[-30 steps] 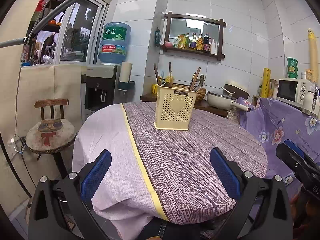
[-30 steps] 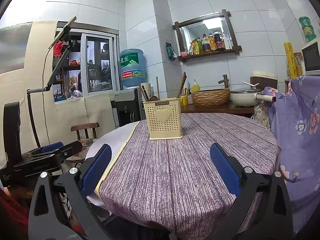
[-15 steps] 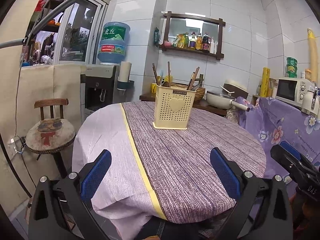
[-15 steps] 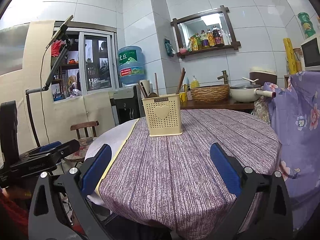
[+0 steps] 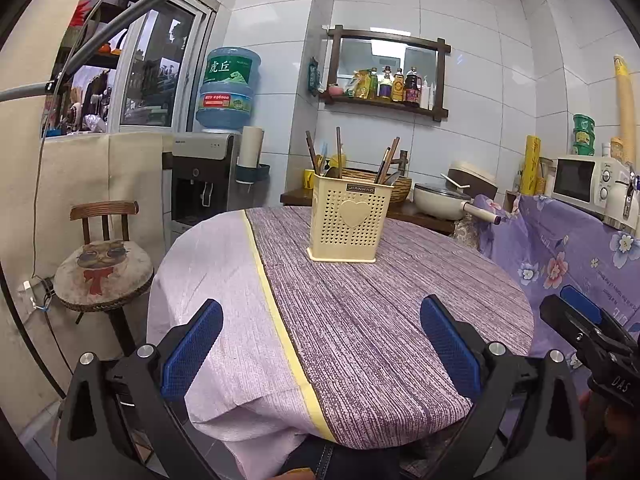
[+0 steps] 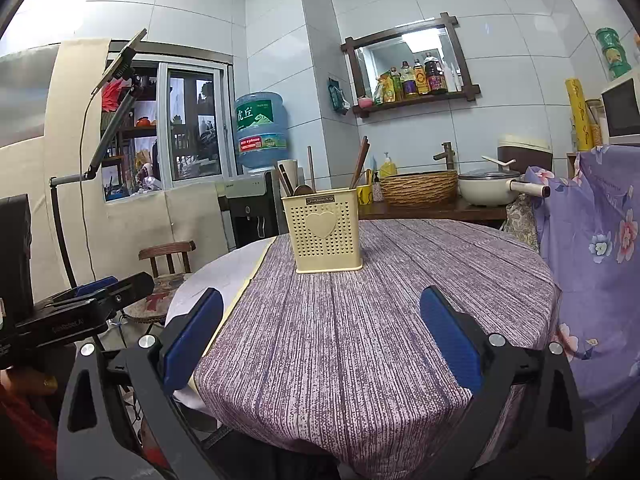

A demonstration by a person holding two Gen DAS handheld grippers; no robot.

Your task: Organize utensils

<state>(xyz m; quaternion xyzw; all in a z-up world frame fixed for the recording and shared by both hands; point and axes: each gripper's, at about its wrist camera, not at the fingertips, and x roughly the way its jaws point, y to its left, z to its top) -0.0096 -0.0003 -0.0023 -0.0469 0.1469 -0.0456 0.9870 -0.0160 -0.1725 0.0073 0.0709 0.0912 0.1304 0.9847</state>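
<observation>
A white-tiled kitchen surrounds a round desk [image 5: 360,320] draped in a purple striped cloth with a pale lilac section and a yellow band along the seam. Near the far middle of the desk stands a cream perforated plastic utensil holder [image 5: 347,222] with a raised heart on its front, upright, holding wooden chopsticks [image 5: 339,152] and dark-handled spoons that lean out of its top; which compartments they sit in cannot be told. The left gripper [image 5: 320,344] hovers at the near edge of the desk, its blue-padded fingers [image 5: 192,348] spread wide and holding nothing. The right gripper [image 6: 320,340] hangs likewise over the near edge, its blue pads [image 6: 450,340] wide apart and empty. Both are well apart from the holder. Behind it, a woven basket [image 6: 418,188] and a cream pot [image 6: 486,190] sit on a wooden counter.
</observation>
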